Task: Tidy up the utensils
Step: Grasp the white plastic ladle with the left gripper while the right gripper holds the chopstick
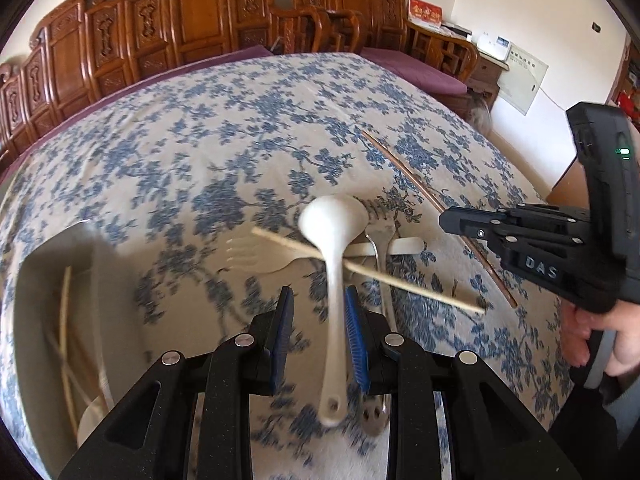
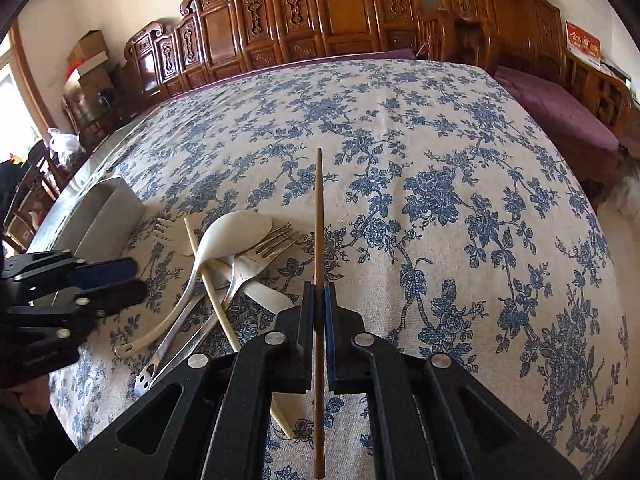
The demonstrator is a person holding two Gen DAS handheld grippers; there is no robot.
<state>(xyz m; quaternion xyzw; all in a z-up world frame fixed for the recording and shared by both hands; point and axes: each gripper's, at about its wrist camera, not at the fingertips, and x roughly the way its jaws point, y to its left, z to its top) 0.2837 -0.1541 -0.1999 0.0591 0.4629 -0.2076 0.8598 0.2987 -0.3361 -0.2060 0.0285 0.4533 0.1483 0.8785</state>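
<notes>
Right gripper (image 2: 319,308): clenched on a brown chopstick (image 2: 319,216) held mid-shaft, the far tip out over the floral tabletop (image 2: 460,152).
Left gripper (image 1: 318,312): jaws part-open over the handle of the white spoon (image 1: 333,240); the view is blurred, so I cannot tell whether the pads touch it.
Pile: white spoon, metal fork (image 2: 256,258), a pale chopstick (image 2: 212,292) and a white plastic fork (image 1: 256,254) lie crossed, near-left on the tabletop.
Holder: a grey utensil holder (image 2: 108,216) stands just left of the pile — pale sticks already inside.
Risk, pile: the spoon lies across the pale chopstick; lifting it could drag or flick that stick and the forks.
Risk, chopstick: a thin round shaft in flat pads — it may pivot or slide out when tilted toward the holder.
Risk, grippers: both head for the same left side, so they could collide.
</notes>
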